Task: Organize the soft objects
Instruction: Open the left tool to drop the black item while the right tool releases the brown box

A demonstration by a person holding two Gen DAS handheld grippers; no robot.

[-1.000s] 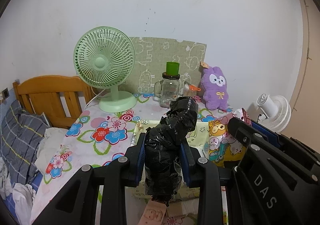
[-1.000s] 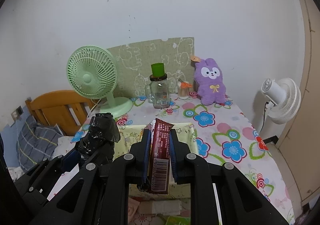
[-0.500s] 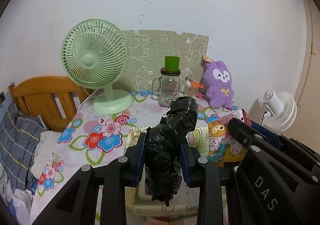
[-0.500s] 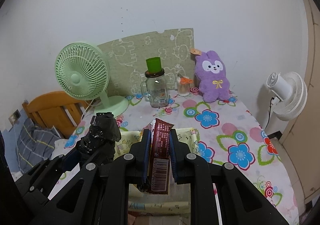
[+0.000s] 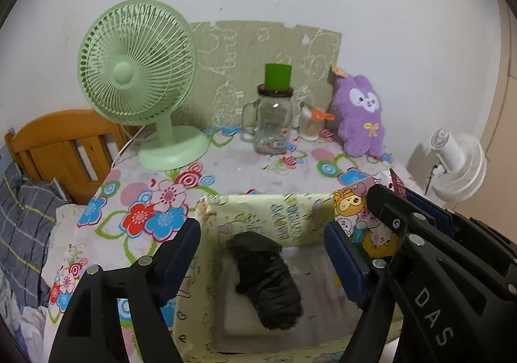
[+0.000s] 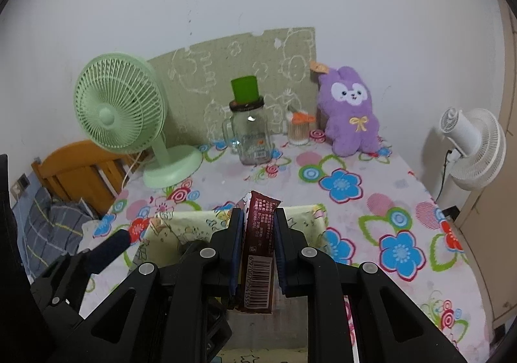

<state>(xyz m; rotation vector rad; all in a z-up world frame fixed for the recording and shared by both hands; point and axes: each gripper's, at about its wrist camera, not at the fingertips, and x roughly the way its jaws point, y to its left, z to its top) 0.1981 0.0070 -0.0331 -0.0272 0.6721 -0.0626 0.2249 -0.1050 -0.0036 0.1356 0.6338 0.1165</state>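
**Q:** What was the condition of the left gripper (image 5: 261, 253)?

**A:** Its jaws stood wide apart and held nothing. It hovered above the yellow cartoon-print storage box (image 5: 290, 217), with one blue-padded finger on each side of the box opening.

**Q:** Where was the black plastic bag bundle (image 5: 268, 282)?

**A:** It lay inside the box, on a white item at the bottom, apart from both fingers of the left gripper.

**Q:** What was the condition of the right gripper (image 6: 258, 233)?

**A:** Its jaws were narrow and clamped on a dark red snack packet (image 6: 260, 243). The packet stood upright between the pads, barcode end toward the camera. The gripper was positioned over the near part of the same box (image 6: 181, 227).

**Q:** Did each camera show the other gripper?

**A:** Yes. The right gripper's body filled the lower right of the left wrist view. One blue-padded finger of the left gripper (image 6: 110, 250) showed at the lower left of the right wrist view.

**Q:** What else stood on the desk (image 6: 387, 201)?

**A:** On the flower-print cover, toward the wall: a green desk fan (image 5: 139, 78), a glass mug jar (image 5: 274, 123) with a green cup (image 5: 277, 76) on its lid, and a purple plush rabbit (image 6: 350, 114). A white fan (image 6: 471, 146) stood beside the desk.
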